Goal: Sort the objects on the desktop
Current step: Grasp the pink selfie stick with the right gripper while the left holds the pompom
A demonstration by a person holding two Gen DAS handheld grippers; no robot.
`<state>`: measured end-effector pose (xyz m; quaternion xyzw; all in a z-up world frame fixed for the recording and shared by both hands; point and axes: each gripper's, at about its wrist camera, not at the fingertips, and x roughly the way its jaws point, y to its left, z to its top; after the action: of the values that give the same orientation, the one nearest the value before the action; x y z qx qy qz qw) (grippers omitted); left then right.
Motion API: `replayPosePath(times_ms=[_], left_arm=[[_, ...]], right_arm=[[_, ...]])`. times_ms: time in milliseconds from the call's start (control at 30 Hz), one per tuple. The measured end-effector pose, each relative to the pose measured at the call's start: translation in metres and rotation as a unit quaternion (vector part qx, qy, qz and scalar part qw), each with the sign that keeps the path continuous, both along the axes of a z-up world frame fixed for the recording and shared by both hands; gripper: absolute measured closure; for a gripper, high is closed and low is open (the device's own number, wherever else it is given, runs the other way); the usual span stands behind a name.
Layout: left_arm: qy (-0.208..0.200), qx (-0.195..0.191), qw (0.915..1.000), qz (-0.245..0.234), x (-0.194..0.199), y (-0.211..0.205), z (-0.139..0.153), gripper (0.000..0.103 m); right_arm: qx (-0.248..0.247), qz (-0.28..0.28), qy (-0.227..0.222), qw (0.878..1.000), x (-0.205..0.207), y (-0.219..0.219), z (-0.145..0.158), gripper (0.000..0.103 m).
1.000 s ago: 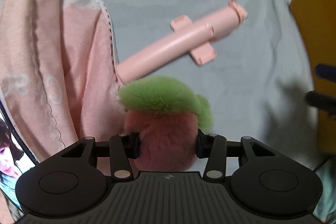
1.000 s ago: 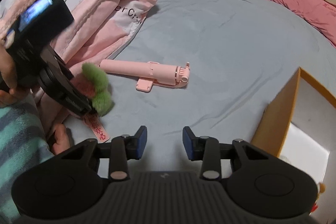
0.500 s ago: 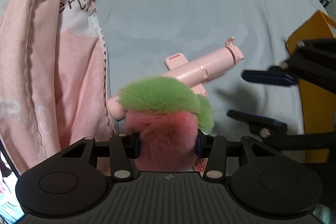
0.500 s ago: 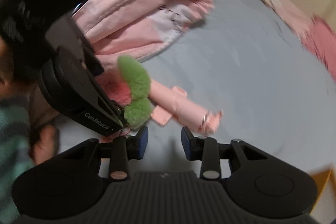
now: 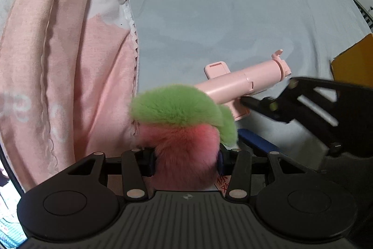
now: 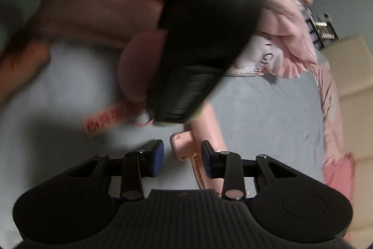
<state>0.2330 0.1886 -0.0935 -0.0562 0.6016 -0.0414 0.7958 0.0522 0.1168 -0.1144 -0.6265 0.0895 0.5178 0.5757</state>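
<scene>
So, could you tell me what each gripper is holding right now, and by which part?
The left gripper clamps the fluffy peach pom-pom by its pink body. The right gripper straddles the pink selfie stick, not yet gripping.

A: The plush peach [image 5: 179,132] is hiding the near end of the pink selfie stick [image 5: 242,83], and the picture's edge is cutting off the yellow box [image 5: 356,60].

B: In the right wrist view, blur is smearing the left claw's [image 6: 200,43] black body, making the red writing on the tag [image 6: 105,119] unreadable.
</scene>
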Motion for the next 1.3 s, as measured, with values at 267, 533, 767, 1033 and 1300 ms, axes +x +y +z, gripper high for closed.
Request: replayPosePath(times_ms=[267,533,767,1033,1300], left_arm=[[0.003,-0.012,0.9999,0.006,-0.001,-0.01,-0.005,0.05],[-0.013,-0.025,0.9996,0.004,-0.016,0.0,0.012,0.05],[-0.026,-0.042,0.9981,-0.037,-0.029,-0.009,0.024,0.05],[0.004,-0.042,0.9943,-0.098,-0.03,-0.033,0.017,0.049],[0.036,-0.048,0.9923,-0.109,-0.032,-0.039,0.008,0.046]], right_arm=[[0.005,0.023,-0.059,0.998,-0.007,0.003,-0.021,0.075],[0.058,-0.001,-0.077,0.995,-0.007,0.0,-0.009,0.094],[0.096,-0.086,0.018,0.991,0.018,-0.007,0.059,0.099],[0.087,-0.23,0.217,0.945,0.083,-0.011,0.104,0.098],[0.105,-0.298,0.331,0.889,0.102,-0.013,0.087,0.09]])
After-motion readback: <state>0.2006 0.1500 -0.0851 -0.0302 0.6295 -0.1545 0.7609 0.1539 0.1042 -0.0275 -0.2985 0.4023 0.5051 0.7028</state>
